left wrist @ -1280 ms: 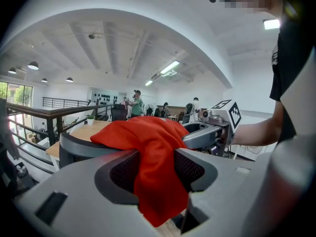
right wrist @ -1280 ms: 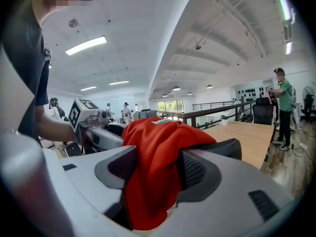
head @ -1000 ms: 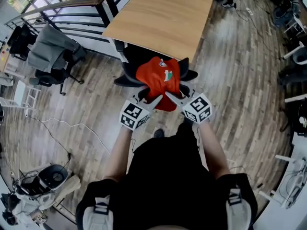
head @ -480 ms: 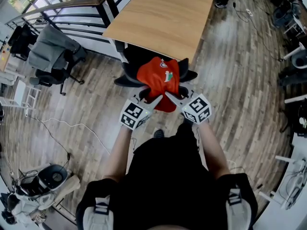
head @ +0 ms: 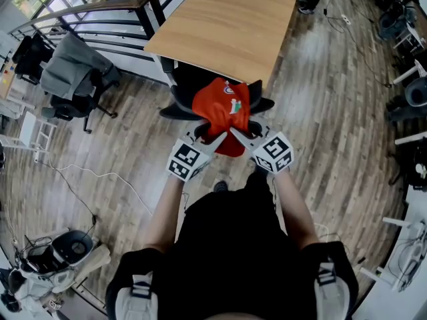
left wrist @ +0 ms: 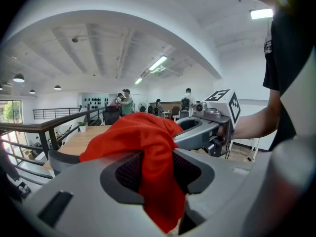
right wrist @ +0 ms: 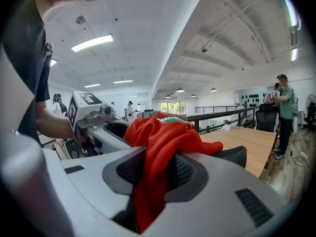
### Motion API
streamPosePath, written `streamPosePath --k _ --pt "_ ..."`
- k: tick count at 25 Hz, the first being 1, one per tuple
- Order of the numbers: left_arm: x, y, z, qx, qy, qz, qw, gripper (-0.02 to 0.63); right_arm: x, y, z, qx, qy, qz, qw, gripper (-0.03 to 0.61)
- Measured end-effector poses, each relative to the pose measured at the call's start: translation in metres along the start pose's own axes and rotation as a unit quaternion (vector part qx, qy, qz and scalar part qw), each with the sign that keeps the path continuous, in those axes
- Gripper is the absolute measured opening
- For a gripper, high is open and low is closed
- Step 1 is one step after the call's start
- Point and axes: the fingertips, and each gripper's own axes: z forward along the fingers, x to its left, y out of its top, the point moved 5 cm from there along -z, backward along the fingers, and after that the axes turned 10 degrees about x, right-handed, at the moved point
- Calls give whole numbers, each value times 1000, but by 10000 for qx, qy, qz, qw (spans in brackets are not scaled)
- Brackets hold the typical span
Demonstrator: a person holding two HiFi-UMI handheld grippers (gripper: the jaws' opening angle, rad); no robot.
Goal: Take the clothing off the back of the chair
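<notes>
A red garment (head: 223, 109) with a small printed badge hangs over the back of a black chair (head: 175, 105) pushed up to a wooden table (head: 227, 25). My left gripper (head: 217, 137) grips the cloth's lower edge from the left, and its pads are shut on a fold of the red cloth (left wrist: 143, 137). My right gripper (head: 235, 133) meets it from the right. Its jaws are closing, and the pads press on the red fabric (right wrist: 163, 137) bunched between them. Each gripper view shows the other gripper close by: the right gripper (left wrist: 207, 127) and the left gripper (right wrist: 98, 127).
A second chair draped with a grey jacket (head: 70, 72) stands at the left by a metal railing (head: 100, 12). A cable (head: 100, 175) trails over the wooden floor. Some equipment (head: 60, 252) sits at the lower left. People stand far off beyond the table.
Both grippers stay at the garment's lower edge. The red cloth on the chair back has shifted very slightly to the right.
</notes>
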Motion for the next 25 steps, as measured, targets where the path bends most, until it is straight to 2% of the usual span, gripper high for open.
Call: streamPosePath --k 4,12,17,21,25 --pt "-4 0 -9 -96 6 54 9999 161 8 -1 -1 -170 -38 -106 9998 106" --pt "-9 2 -29 -296 -100 102 9995 161 29 12 -9 -181 -267 28 9995 104" --pt "-22 -2 -41 -311 -157 174 9992 160 46 5 -17 -307 -308 63 9990 103" --pt "-28 -2 -53 -430 -94 248 9987 160 56 9 -21 -549 -329 -127 9979 103" --pt "-42 5 -61 -576 16 365 9977 158 67 15 -37 -544 -389 34 9978 101"
